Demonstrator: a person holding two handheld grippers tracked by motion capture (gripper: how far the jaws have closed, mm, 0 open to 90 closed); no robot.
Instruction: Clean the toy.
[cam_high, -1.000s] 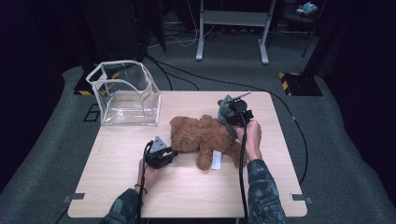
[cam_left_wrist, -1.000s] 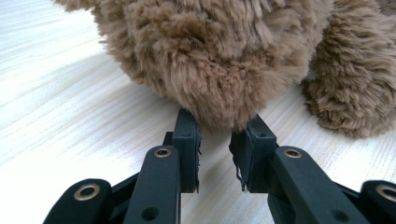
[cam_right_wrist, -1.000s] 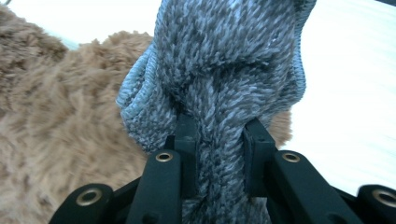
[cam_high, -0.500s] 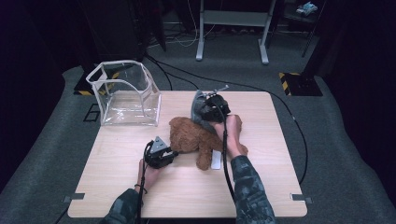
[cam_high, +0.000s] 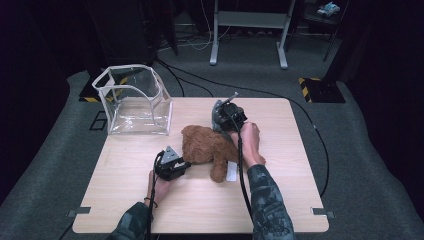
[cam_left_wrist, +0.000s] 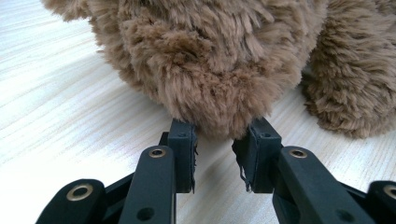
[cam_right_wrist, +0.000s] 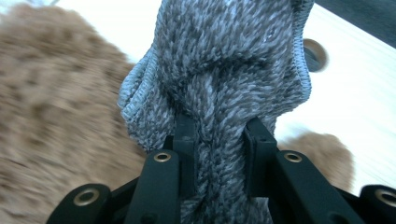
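Holds with the left gripper (cam_left_wrist: 214, 140) a tuft of fur at the rim of the brown plush bear (cam_left_wrist: 210, 60): jaws closed in on the plush from 2 sides, pads sunk into the pile, so a pinch and not an open stance. Holds with the right gripper (cam_right_wrist: 217, 130) the grey knitted piece (cam_right_wrist: 224, 60), jaws squeezed firmly on a fold of it, the rest of the knit bunched up beyond the tips.

In the high view, lies on the wooden table (cam_high: 280, 200) near its middle: the brown plush bear (cam_high: 207, 147), long axis from about 10 o'clock to 4 o'clock. Cannot tell which end is the head. Sits at the bear's 8 o'clock side, touching it: the left gripper (cam_high: 185, 164). Hangs at the bear's 1 o'clock, just at its far edge and seemingly touching the fur: the grey knitted piece (cam_high: 218, 111), with the right gripper (cam_high: 223, 120) right behind it. Stands well apart at 10 o'clock: the clear plastic bag (cam_high: 135, 102).

Probably a dressing step: needs the knit brought from 1 o'clock down along the bear's axis, while the left side pins the bear. Nearer to the knit by far: the right hand.
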